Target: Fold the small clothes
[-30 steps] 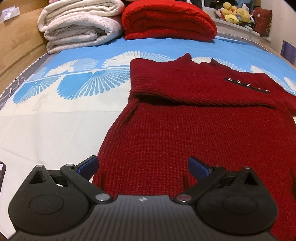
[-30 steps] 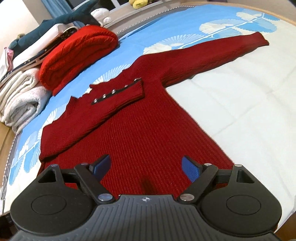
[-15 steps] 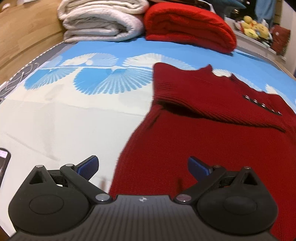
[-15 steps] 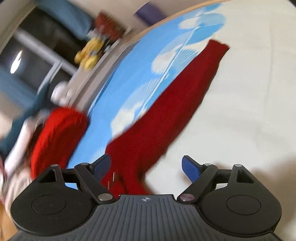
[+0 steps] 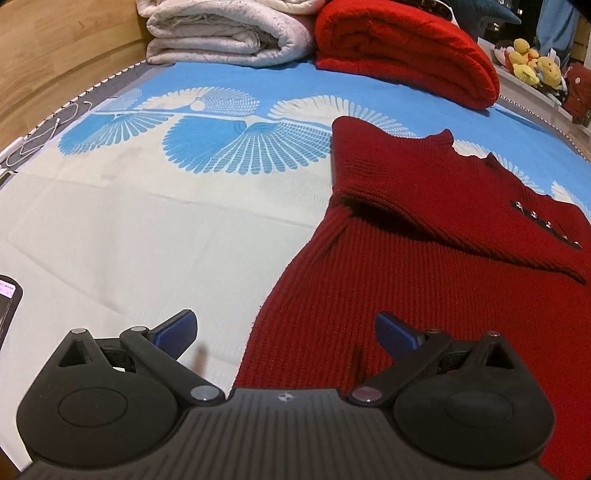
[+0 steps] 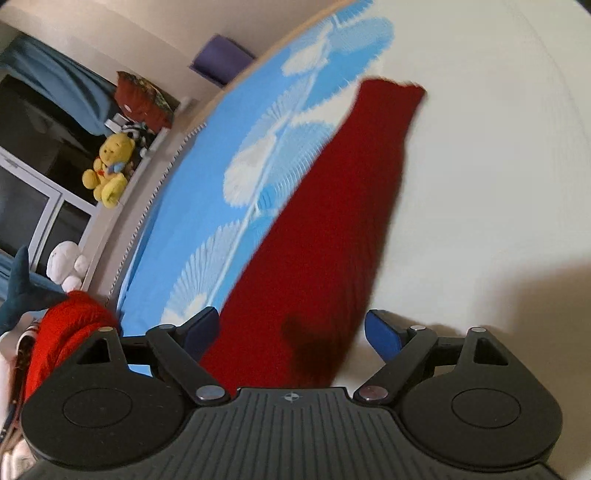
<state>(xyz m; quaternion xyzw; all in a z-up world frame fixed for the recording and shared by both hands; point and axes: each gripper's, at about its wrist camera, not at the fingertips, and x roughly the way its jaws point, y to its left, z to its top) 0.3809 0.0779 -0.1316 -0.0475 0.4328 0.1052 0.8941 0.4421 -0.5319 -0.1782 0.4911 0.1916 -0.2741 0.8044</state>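
Observation:
A dark red knit sweater [image 5: 436,280] lies flat on the bed, its left sleeve folded across the chest with a row of small buttons [image 5: 546,224]. My left gripper [image 5: 286,328] is open and empty, low over the sweater's lower left edge. In the right wrist view the sweater's other sleeve [image 6: 332,229] lies stretched out straight, its cuff [image 6: 391,90] at the far end. My right gripper [image 6: 291,328] is open and empty, with the sleeve's near part between its fingers.
A folded bright red sweater [image 5: 402,48] and a folded white blanket [image 5: 221,33] sit at the head of the bed. A phone [image 5: 7,299] lies at the left edge. Plush toys [image 6: 107,173] sit on a ledge. The blue-and-white sheet [image 5: 147,206] spreads left of the sweater.
My right gripper has swung from the sweater's body to the outstretched right sleeve. My left gripper has shifted left and lower toward the sweater's left edge. Both stay open.

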